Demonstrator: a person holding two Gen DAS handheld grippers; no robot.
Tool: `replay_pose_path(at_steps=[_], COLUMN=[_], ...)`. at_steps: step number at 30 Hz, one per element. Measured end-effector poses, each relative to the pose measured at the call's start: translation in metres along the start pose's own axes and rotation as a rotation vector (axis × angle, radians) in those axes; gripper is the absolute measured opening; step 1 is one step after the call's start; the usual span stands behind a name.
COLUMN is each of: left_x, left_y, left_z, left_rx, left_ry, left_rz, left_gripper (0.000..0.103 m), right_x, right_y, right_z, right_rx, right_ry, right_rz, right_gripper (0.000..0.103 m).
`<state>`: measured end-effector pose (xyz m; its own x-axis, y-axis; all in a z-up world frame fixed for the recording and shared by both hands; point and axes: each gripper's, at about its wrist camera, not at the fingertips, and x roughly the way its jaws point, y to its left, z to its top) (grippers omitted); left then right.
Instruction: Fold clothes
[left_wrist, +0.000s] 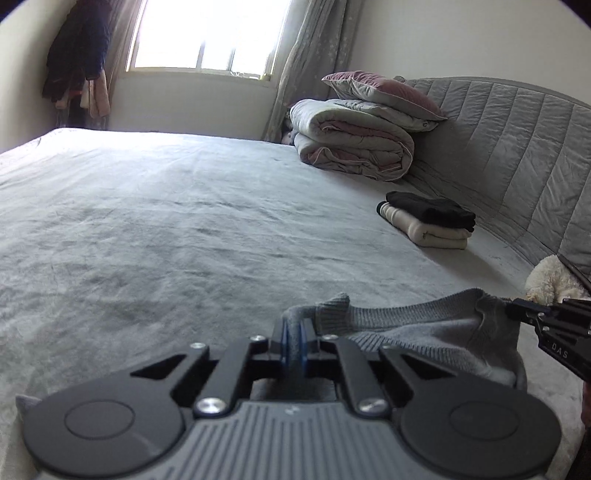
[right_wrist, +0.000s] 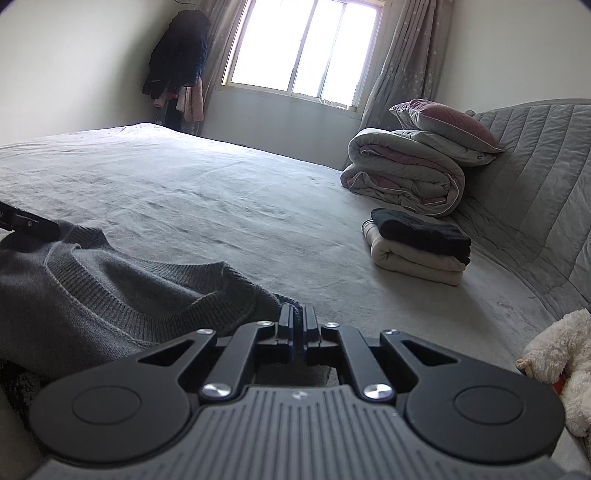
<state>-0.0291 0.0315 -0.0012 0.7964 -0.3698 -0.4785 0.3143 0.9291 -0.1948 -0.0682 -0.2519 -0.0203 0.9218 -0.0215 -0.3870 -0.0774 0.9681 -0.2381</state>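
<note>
The grey knit sweater (left_wrist: 436, 328) lies slack on the bed (left_wrist: 166, 229) between the two tongs, its ribbed collar raised and open toward the window. The left tongs (left_wrist: 293, 332) are closed on a fold of the sweater's edge; grey knit shows pinched between the blue pads (left_wrist: 283, 343). To their right, the right tongs (right_wrist: 297, 321) are closed on the opposite edge of the same garment, the jaws drawn together with the fabric reaching them from the left. In the right wrist view the sweater (right_wrist: 110, 288) spreads from these tongs to the left tongs at the frame's left edge.

Ahead and to the right of both tongs, well apart from the sweater, a stack of folded clothes (left_wrist: 430, 223) rests on the bed, a black item on top of a cream one. Beyond it a rolled quilt (left_wrist: 354, 144) carries a pillow (left_wrist: 384, 94), both against the padded headboard (left_wrist: 517, 147). A cream plush toy (right_wrist: 557, 362) sits just right of the right tongs.
</note>
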Motion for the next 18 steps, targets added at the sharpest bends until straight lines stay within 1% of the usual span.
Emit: replay_pose_path(at_steps=[3, 10, 15, 18], left_x=[-0.004, 0.041, 0.089, 0.121], left_y=[-0.003, 0.003, 0.010, 0.012], left_z=[0.016, 0.069, 0.103, 0.117], left_rx=[0.037, 0.072, 0.107, 0.132], left_ry=[-0.074, -0.120, -0.125, -0.115], left_rz=[0.061, 0.167, 0.227, 0.253], left_gripper=[0.007, 0.006, 0.006, 0.006], right_x=[0.009, 0.058, 0.108, 0.143], right_y=[0.002, 0.014, 0.023, 0.020], right_z=[0.012, 0.047, 0.065, 0.073], right_rx=[-0.014, -0.058, -0.123, -0.137], right_ry=[-0.010, -0.051, -0.069, -0.057], right_rz=[-0.009, -0.050, -0.089, -0.111], right_gripper=[0.005, 0.005, 0.005, 0.005])
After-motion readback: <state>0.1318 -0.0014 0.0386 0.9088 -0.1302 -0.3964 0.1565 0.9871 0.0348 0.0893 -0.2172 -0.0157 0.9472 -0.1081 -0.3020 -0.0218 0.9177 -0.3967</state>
